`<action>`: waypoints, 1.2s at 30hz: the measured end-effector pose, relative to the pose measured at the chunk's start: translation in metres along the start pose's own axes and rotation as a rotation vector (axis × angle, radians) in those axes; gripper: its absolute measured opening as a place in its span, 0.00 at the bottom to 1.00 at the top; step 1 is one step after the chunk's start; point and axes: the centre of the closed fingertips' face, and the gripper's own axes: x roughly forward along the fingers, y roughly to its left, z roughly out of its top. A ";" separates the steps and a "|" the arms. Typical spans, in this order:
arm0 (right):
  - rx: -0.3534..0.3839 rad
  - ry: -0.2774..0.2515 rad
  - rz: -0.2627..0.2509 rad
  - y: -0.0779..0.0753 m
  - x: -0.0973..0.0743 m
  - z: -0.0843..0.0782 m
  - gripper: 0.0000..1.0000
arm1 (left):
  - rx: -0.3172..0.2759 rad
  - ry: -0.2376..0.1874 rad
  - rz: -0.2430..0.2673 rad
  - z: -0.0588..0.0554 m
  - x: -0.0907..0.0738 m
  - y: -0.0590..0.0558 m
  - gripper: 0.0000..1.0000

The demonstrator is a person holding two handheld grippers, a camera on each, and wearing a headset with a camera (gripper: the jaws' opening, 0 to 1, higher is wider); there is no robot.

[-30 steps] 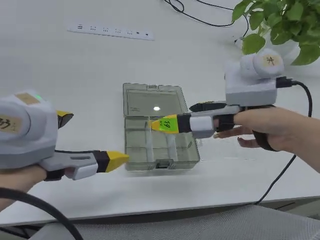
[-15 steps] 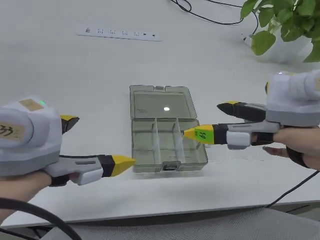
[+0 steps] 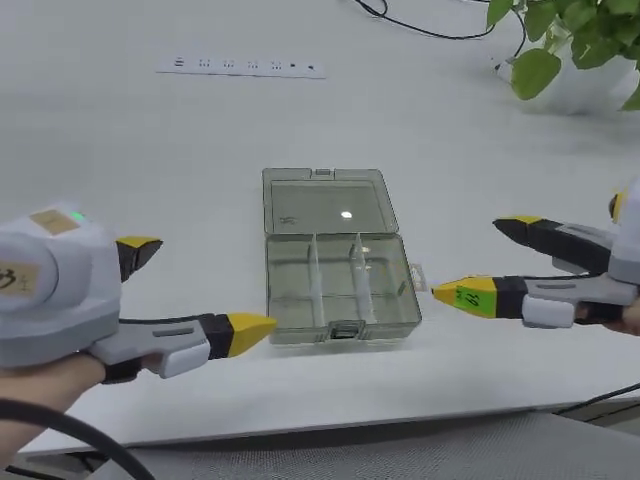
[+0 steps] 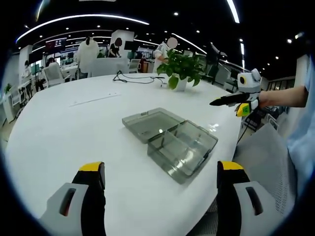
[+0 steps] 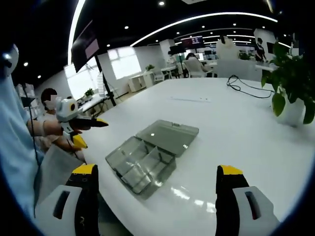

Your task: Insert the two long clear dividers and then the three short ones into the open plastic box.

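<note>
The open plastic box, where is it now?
In the head view, the open plastic box lies on the table between the left gripper and the right gripper.

A white table (image 3: 150,150) stands in an open office under curved ceiling lights (image 5: 206,16).

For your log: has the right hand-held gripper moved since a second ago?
Yes. The right hand-held gripper withdrew rightward, from over the open grey-tinted plastic box to beside it.

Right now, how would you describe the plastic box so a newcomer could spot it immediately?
On the white table, look near the front edge, on the person's side of the power strip and potted plant. The plastic box is the smoky see-through case lying open, lid flat behind it; alone among them, it holds two clear upright dividers.
</note>
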 end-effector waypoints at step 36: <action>-0.145 0.067 -0.005 -0.040 -0.032 -0.015 0.99 | 0.003 -0.081 0.014 0.011 -0.008 -0.017 0.95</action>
